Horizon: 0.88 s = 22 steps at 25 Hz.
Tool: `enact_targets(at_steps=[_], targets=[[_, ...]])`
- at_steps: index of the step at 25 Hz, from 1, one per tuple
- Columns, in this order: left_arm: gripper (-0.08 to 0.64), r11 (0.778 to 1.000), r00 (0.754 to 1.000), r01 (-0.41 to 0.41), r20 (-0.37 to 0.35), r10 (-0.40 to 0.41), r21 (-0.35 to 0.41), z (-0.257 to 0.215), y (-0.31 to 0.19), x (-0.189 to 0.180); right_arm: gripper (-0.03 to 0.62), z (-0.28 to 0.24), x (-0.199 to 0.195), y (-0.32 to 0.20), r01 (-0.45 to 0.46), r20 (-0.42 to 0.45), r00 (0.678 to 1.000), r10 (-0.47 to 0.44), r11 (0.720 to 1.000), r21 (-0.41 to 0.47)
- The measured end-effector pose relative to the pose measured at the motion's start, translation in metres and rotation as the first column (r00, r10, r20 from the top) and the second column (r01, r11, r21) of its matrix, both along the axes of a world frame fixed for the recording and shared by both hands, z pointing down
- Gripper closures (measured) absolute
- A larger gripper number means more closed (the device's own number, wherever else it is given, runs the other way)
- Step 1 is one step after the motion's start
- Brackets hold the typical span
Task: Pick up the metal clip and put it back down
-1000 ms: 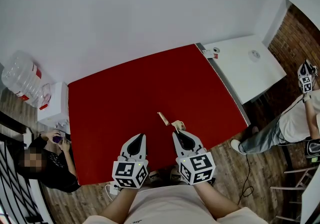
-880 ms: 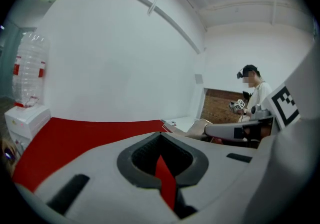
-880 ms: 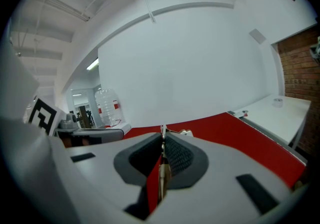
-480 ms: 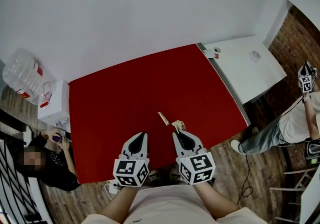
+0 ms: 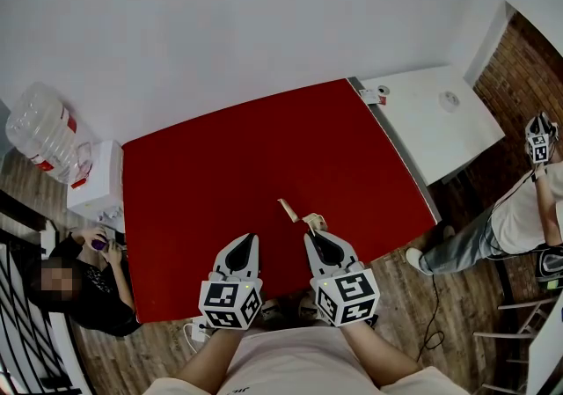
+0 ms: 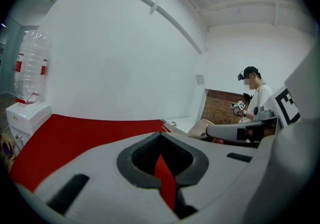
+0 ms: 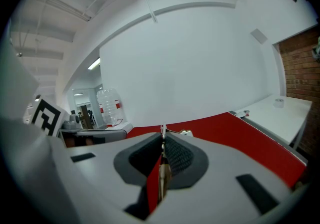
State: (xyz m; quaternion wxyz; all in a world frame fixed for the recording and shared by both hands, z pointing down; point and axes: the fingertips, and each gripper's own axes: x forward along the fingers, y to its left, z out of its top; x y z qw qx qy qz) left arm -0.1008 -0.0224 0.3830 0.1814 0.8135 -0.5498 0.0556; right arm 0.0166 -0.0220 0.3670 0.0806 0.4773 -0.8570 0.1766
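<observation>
Holding our left gripper (image 5: 247,241) clenched on nothing above the red table (image 5: 264,147), we see a small tan strip (image 5: 288,208) lying ahead. Just right of it, near the table's front, our right gripper (image 5: 310,237) pinches the metal clip (image 5: 314,223), thin, pale and edge-on between the pads.

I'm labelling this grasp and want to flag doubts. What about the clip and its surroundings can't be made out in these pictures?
The metal clip: the right gripper view shows only a thin edge; the right gripper's pads hide its shape.
Whether it is off the red table: head view, too small, and the gripper covers it.
The small tan piece beyond it: head view, too small to identify.
</observation>
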Motion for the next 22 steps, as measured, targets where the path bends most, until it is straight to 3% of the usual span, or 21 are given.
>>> enact_targets(at_steps=[22], targets=[[0.568, 1.000, 1.000, -0.012, 0.008, 0.012, -0.029, 0.024, -0.022, -0.004, 0.568, 0.026, 0.003, -0.028, -0.018, -0.005, 1.000, 0.018, 0.999, -0.045]])
